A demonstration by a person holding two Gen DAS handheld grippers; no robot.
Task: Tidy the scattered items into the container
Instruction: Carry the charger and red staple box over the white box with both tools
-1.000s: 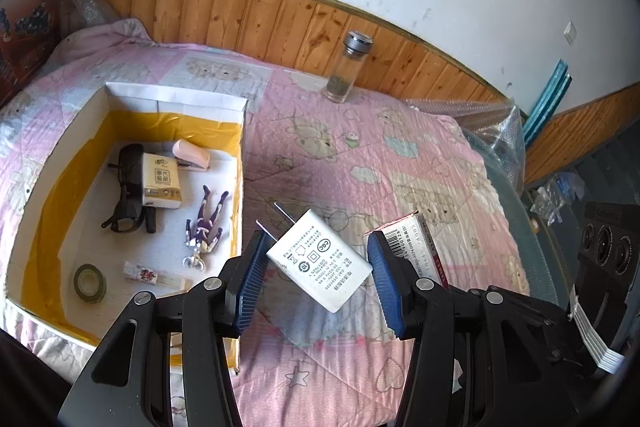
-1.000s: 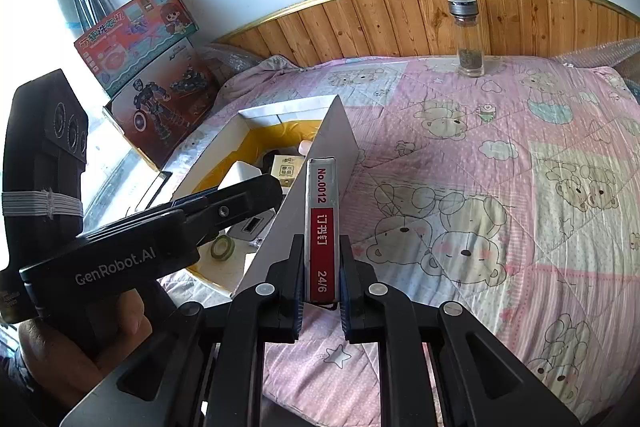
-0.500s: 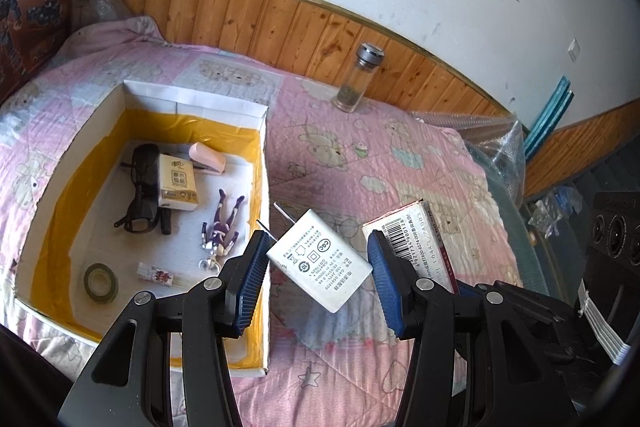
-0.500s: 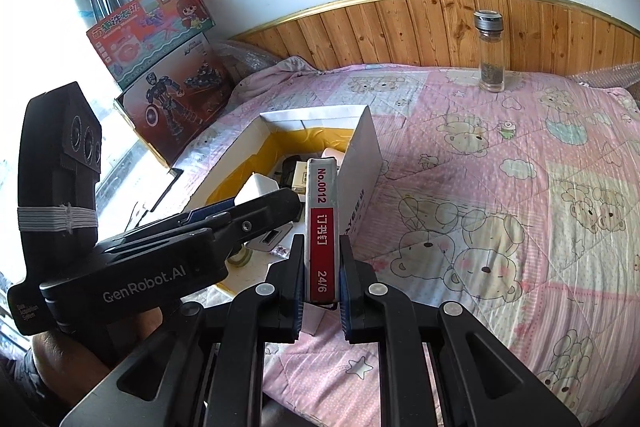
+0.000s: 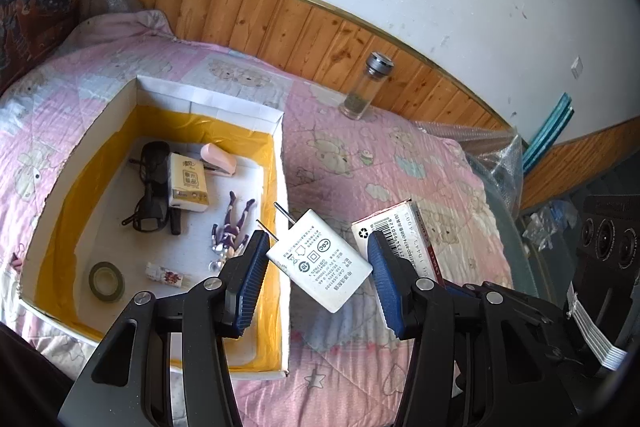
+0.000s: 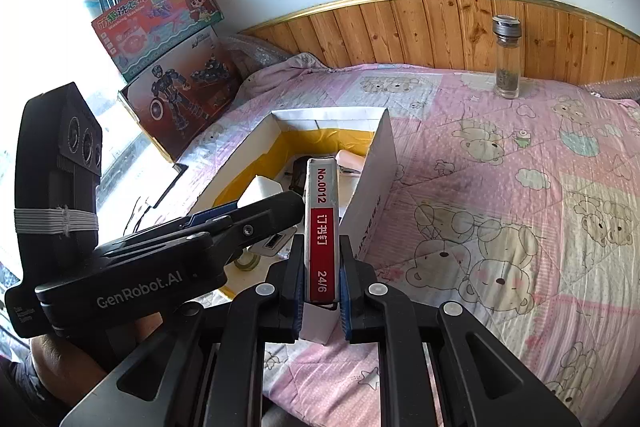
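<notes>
Charger [image 5: 320,264] smooth white slab, two metal prongs; ribbed blue pads [image 5: 251,277].

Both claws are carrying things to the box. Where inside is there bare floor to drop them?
Bare floor lies in the white cardboard box between the green tape roll and black sunglasses, and along the right wall beyond the purple figurine. The far end is crowded.
</notes>
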